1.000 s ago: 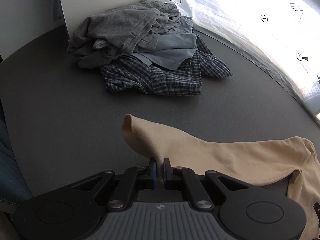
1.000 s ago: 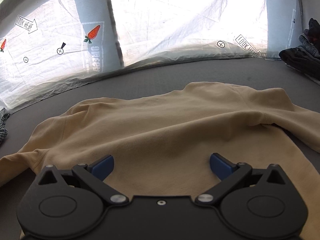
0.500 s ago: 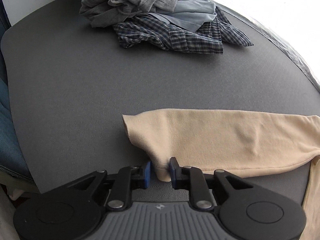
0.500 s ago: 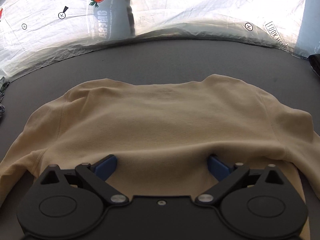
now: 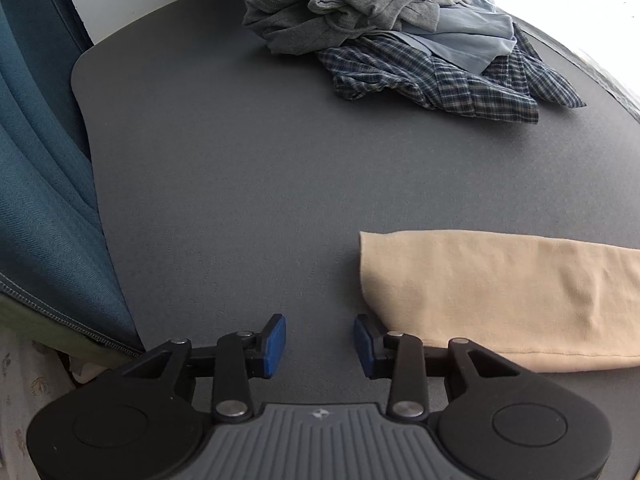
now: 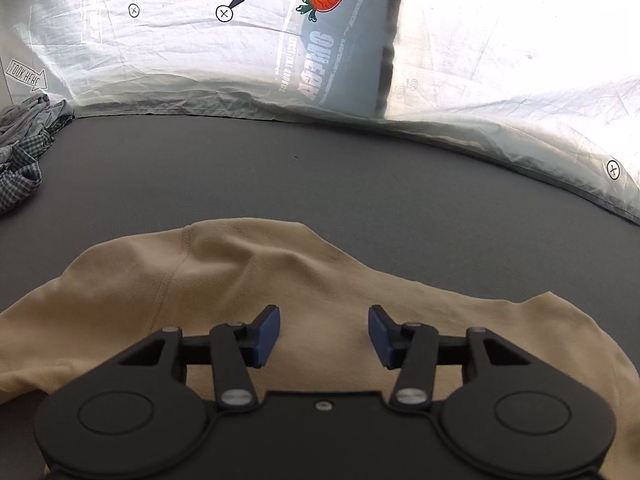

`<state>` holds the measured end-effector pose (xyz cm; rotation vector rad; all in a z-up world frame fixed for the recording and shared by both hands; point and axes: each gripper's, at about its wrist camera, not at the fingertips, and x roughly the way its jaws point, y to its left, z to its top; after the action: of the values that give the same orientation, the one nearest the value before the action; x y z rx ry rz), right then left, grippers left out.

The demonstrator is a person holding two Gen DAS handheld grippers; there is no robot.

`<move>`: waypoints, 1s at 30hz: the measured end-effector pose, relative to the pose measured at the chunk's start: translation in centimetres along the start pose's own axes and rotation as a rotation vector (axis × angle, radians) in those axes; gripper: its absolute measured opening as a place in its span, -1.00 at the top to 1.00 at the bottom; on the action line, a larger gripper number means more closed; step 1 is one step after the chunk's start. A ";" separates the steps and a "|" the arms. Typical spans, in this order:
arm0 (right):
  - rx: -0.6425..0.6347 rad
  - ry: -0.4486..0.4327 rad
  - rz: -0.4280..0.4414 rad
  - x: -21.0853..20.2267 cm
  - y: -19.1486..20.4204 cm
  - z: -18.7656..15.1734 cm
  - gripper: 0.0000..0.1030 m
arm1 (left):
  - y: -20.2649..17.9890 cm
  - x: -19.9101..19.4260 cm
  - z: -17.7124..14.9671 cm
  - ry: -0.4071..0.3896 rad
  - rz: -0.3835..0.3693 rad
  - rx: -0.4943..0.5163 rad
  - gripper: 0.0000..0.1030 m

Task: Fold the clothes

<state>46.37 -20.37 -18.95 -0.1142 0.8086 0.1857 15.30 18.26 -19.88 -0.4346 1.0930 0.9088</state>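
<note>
A beige long-sleeved top lies on the dark grey table. Its sleeve (image 5: 500, 288) lies flat at the right of the left wrist view, cuff end toward the middle. My left gripper (image 5: 320, 346) is open and empty, just left of the cuff's near corner. In the right wrist view the top's body (image 6: 248, 280) spreads under my right gripper (image 6: 324, 336), which is open and empty above the shoulder area. The top's lower part is hidden behind the gripper body.
A heap of unfolded clothes (image 5: 400, 28), grey, light blue and checked, lies at the table's far side and also shows in the right wrist view (image 6: 24, 152). A blue fabric (image 5: 36, 200) hangs at the table's left edge. A crinkled printed sheet (image 6: 320, 40) borders the far edge.
My left gripper let go of the sleeve cuff, opened and drew back to the left; the sleeve now lies flat. My right gripper moved left over the top, its jaws narrower but still open.
</note>
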 end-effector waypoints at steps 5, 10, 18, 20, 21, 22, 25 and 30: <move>0.054 0.006 -0.017 0.1 0.6 0.5 -0.01 | 2.1 -0.4 0.0 -0.019 -0.067 -0.084 0.22; 0.084 0.023 -0.025 -1.8 0.8 -0.9 -0.02 | 0.3 -0.6 0.4 -0.042 -0.153 -0.004 0.20; 0.067 0.053 -0.055 -5.4 1.3 -3.9 -0.19 | -4.6 -1.2 1.2 -0.111 -0.274 0.120 0.10; 0.074 0.066 -0.065 -5.9 1.3 -4.8 -0.21 | -5.8 -1.4 1.2 -0.127 -0.307 0.151 0.00; 0.078 0.070 -0.070 -6.0 1.3 -5.1 -0.22 | -6.3 -1.4 1.0 -0.131 -0.321 0.170 -0.04; 0.084 0.070 -0.073 -6.2 1.3 -5.4 -0.22 | -6.9 -1.4 0.9 -0.130 -0.330 0.193 -0.09; 0.095 0.068 -0.080 -6.5 1.3 -5.8 -0.26 | -8.3 -1.5 0.2 -0.138 -0.317 0.270 -0.09; 0.114 0.069 -0.081 -6.3 1.1 -5.8 -0.33 | -7.6 -1.4 -0.6 -0.114 -0.274 0.263 -0.06</move>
<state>37.75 -21.08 -18.38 -0.0459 0.8799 0.0596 20.90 12.84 -19.78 -0.3013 1.0031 0.5333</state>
